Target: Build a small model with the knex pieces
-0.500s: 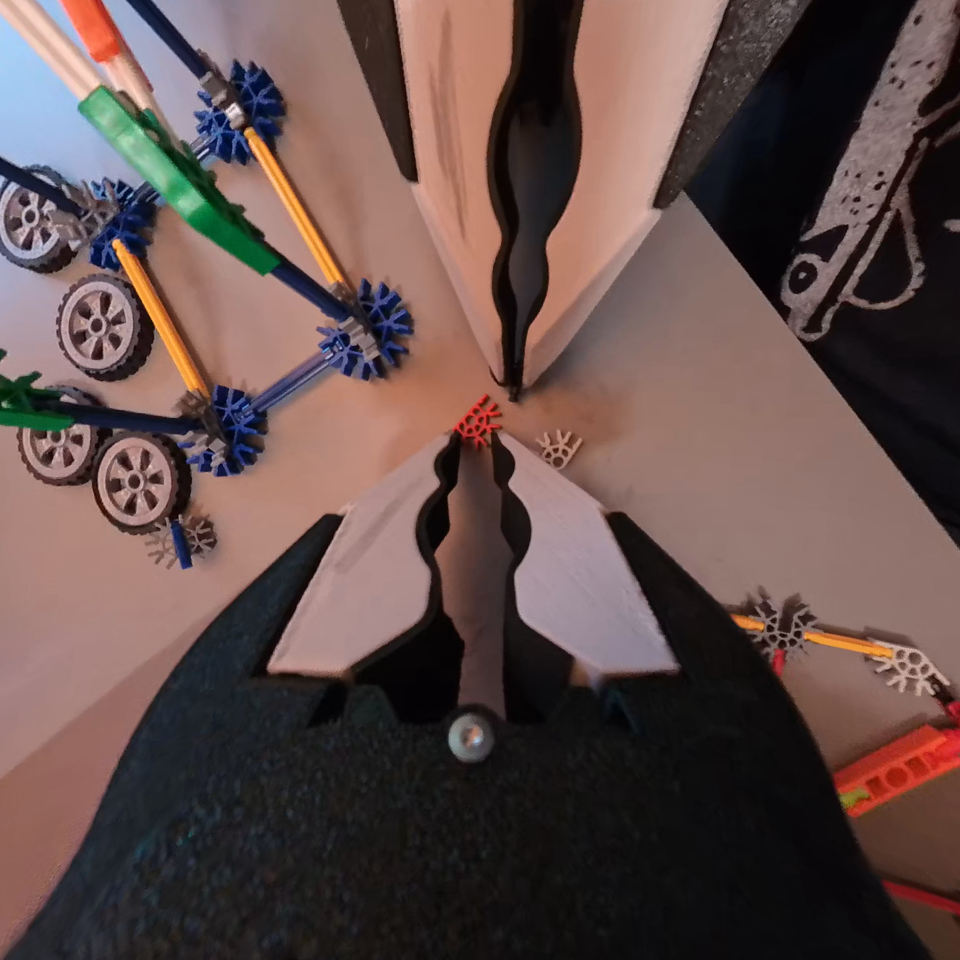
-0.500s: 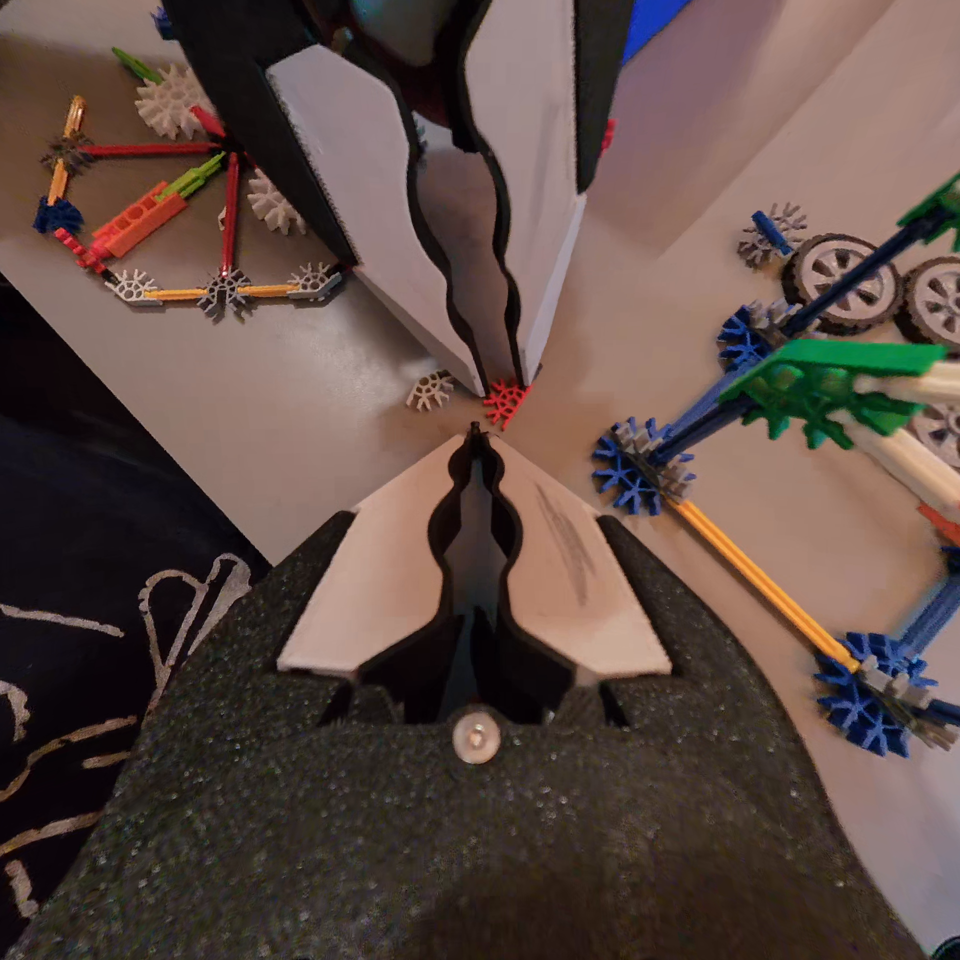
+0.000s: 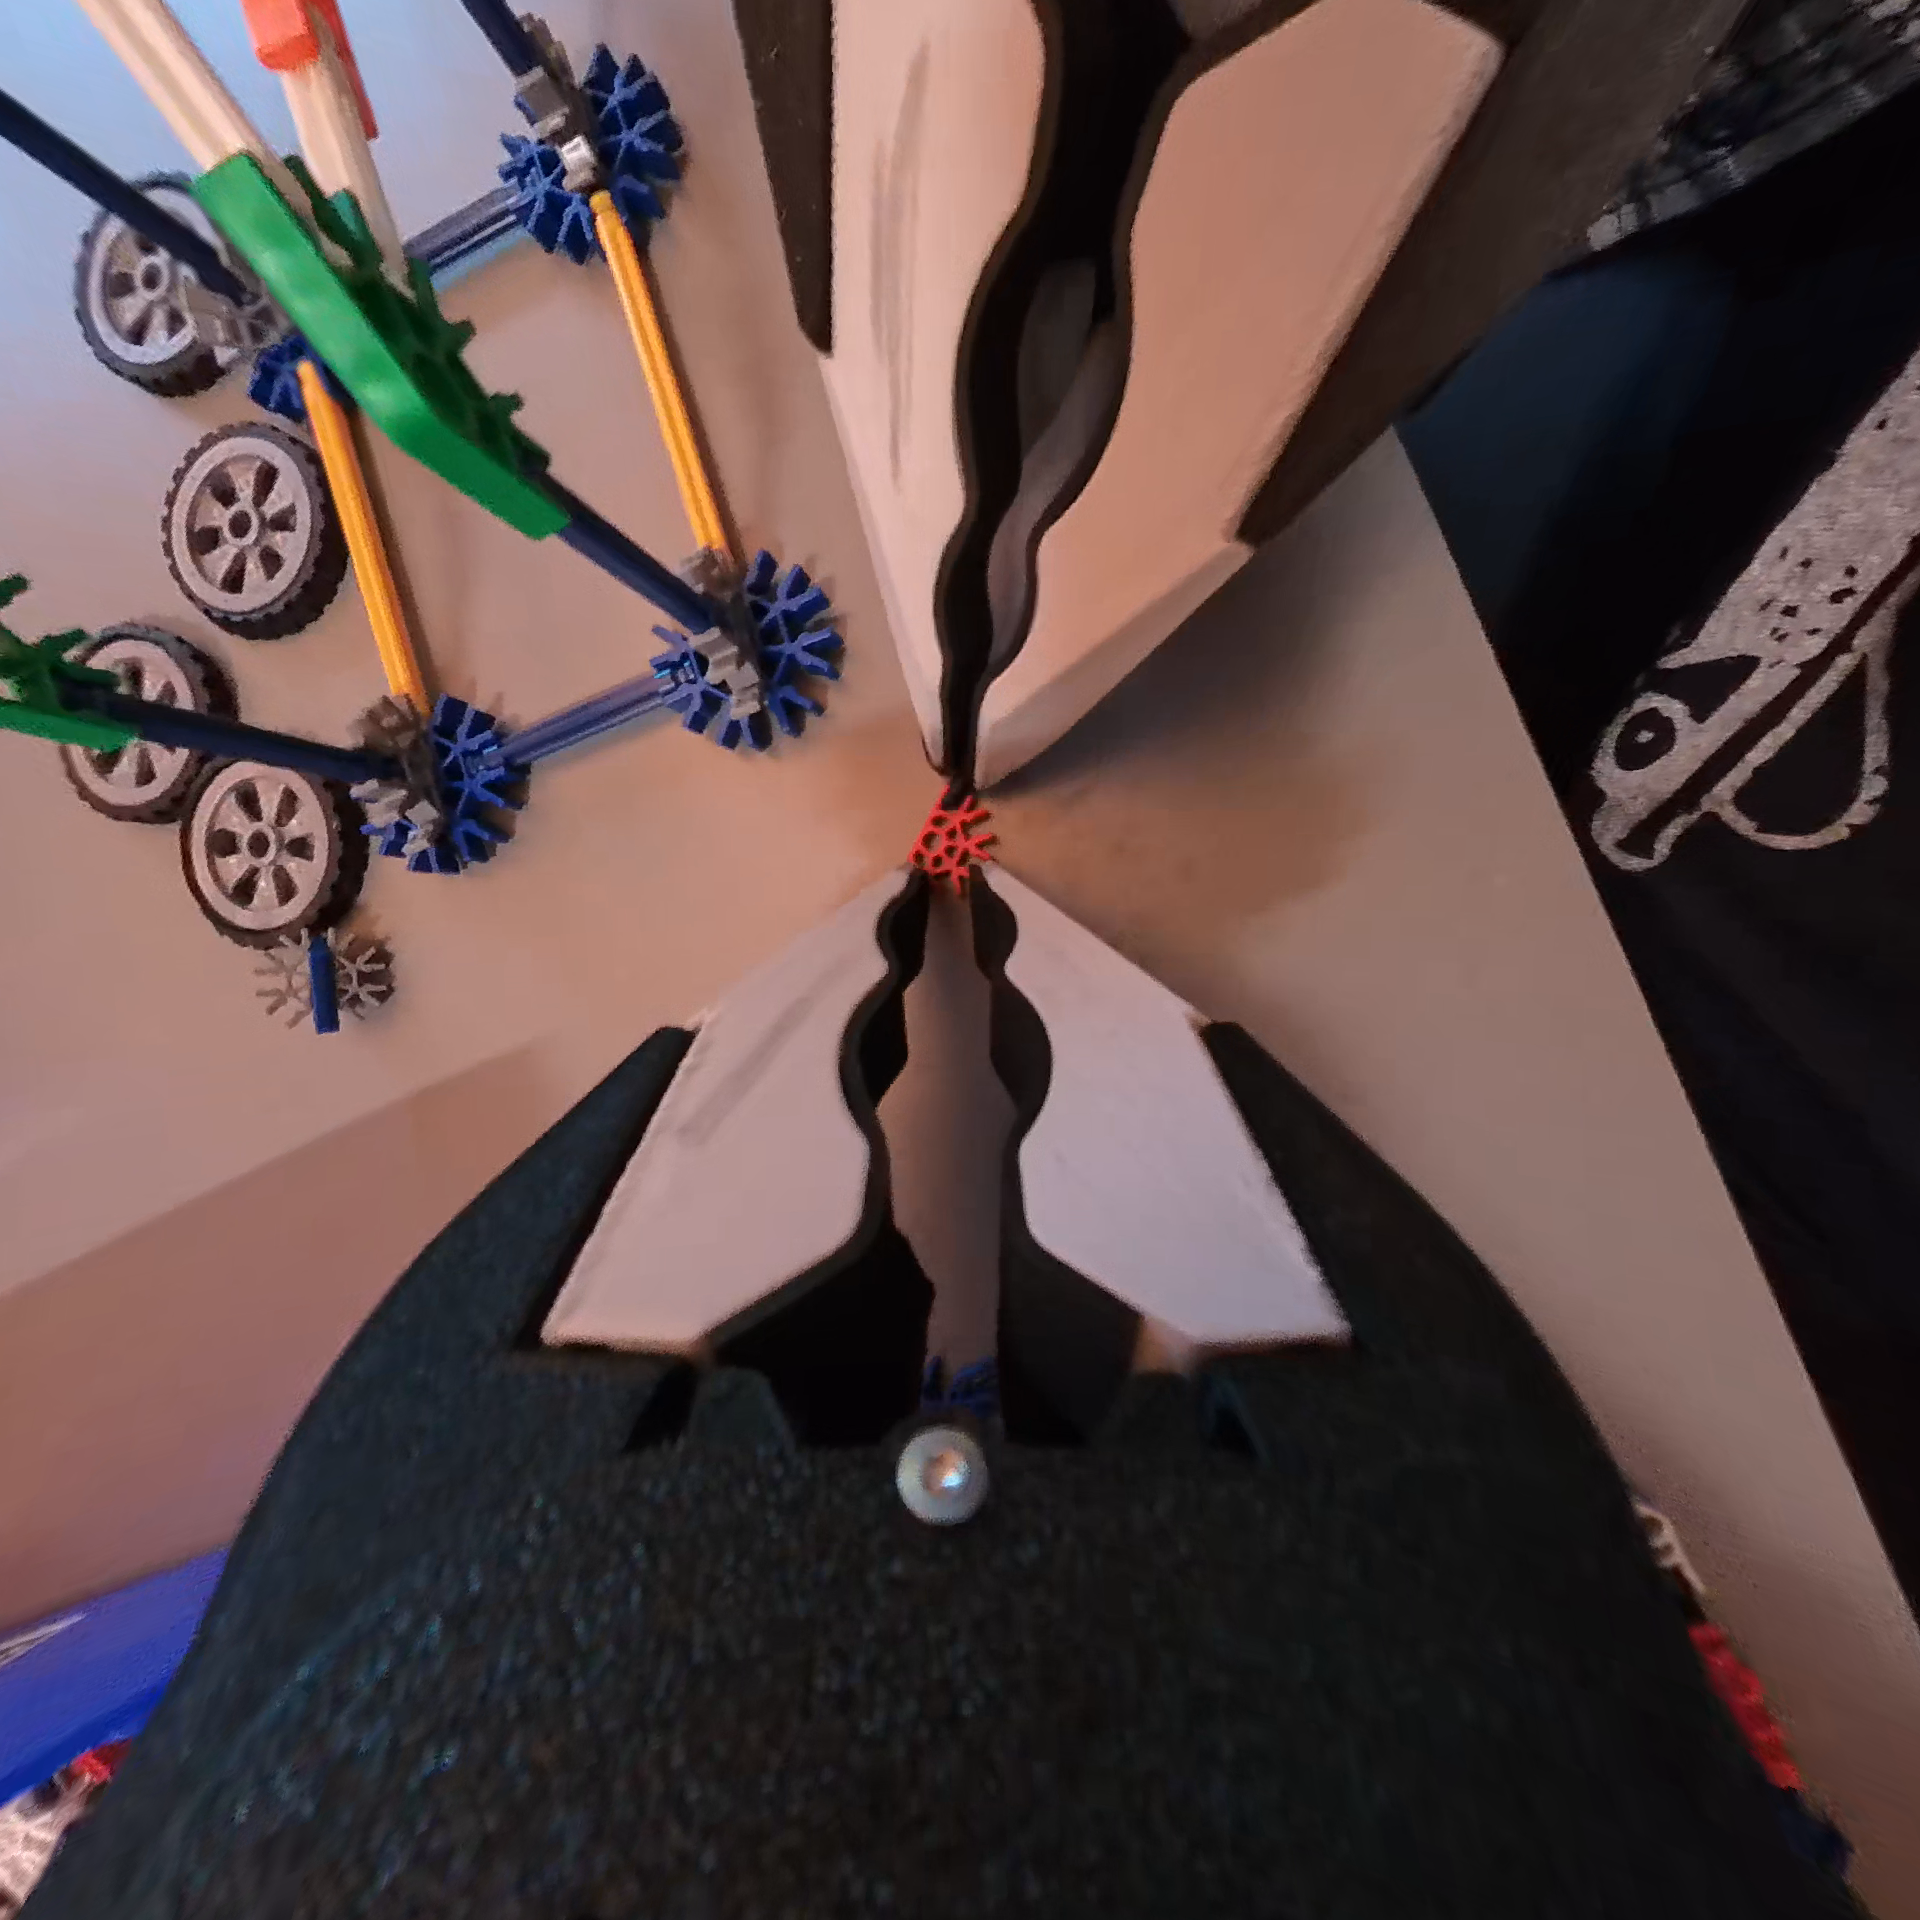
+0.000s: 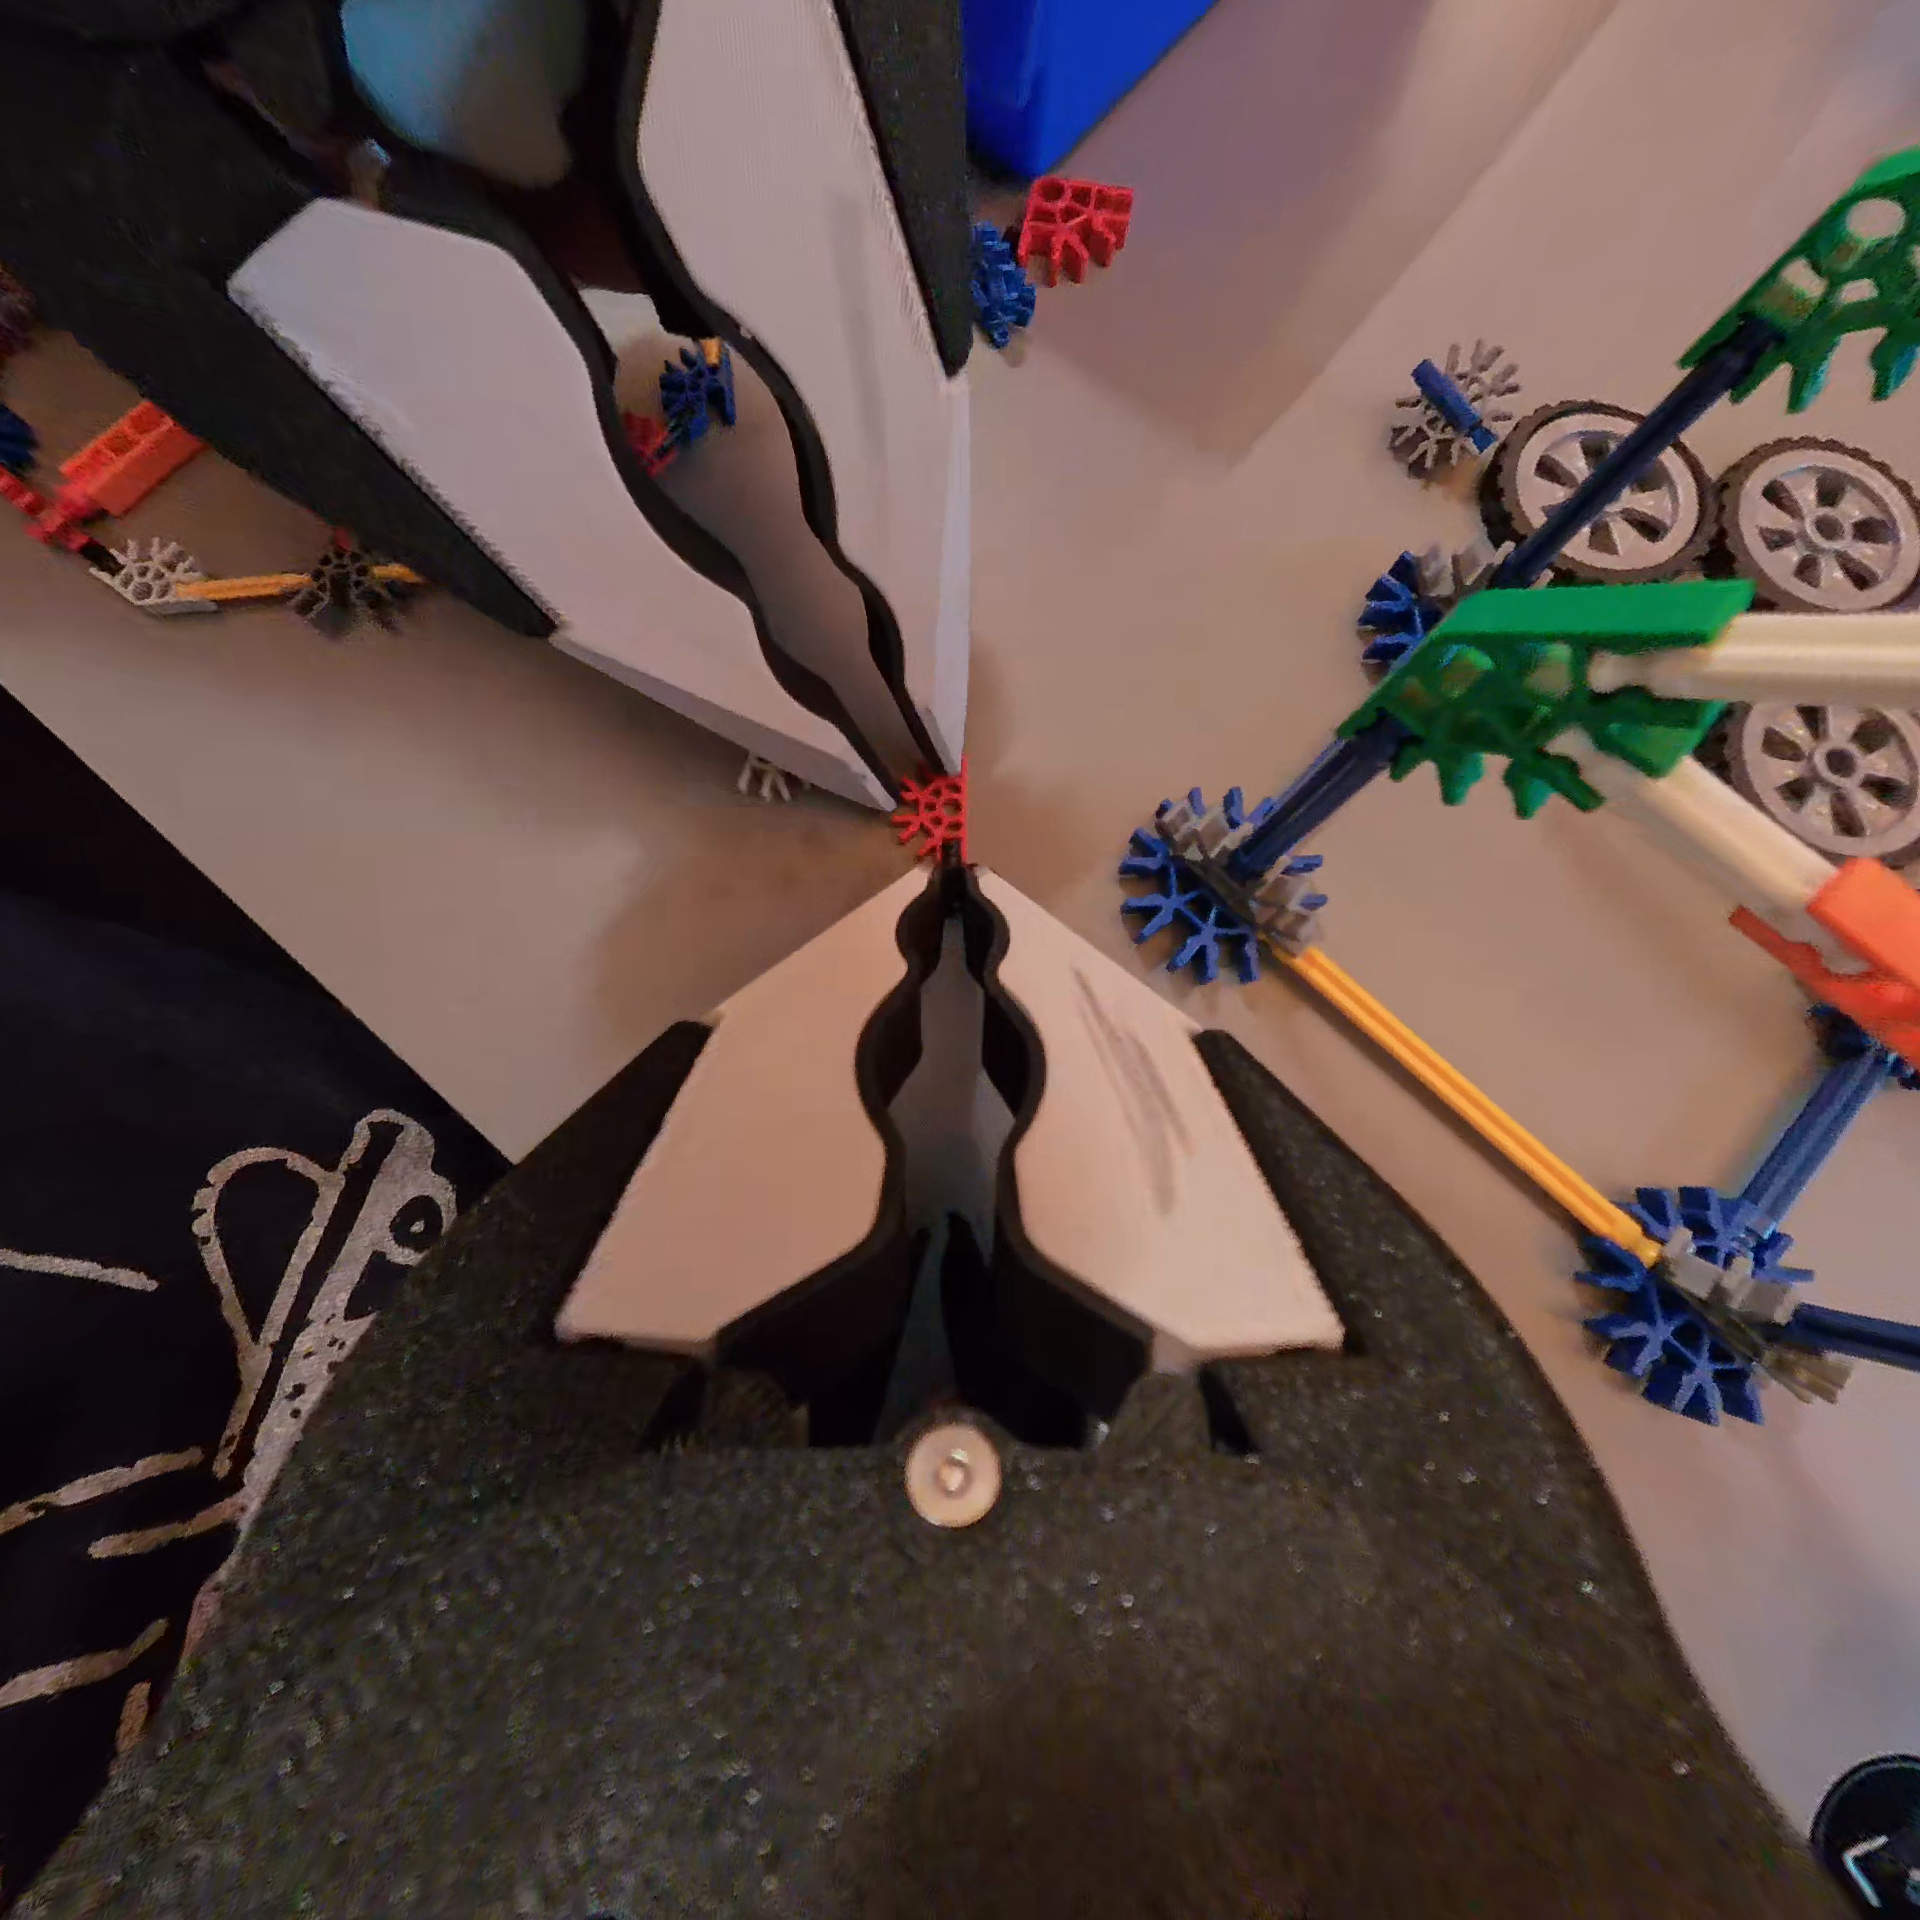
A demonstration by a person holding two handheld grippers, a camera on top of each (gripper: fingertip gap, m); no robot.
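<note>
My left gripper [image 3: 948,883] clamped on a small red snowflake-shaped plastic connector [image 3: 951,840], my right gripper [image 4: 948,883] pinched together, tip touching that connector, grey-hubbed black toy wheels [image 3: 255,530] well apart from it on the beige table [image 3: 1195,862]

Left tool [image 3: 948,883] and right tool [image 4: 951,883] meet tip to tip, both nearly closed.

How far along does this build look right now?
Done: a frame of blue connectors and yellow rods stands assembled, with green pieces attached. In hand: the left gripper pinches a small red connector, and the right gripper, jaws closed, meets its opposite edge. Left: wheels lie beside the frame, seemingly unattached.
</note>
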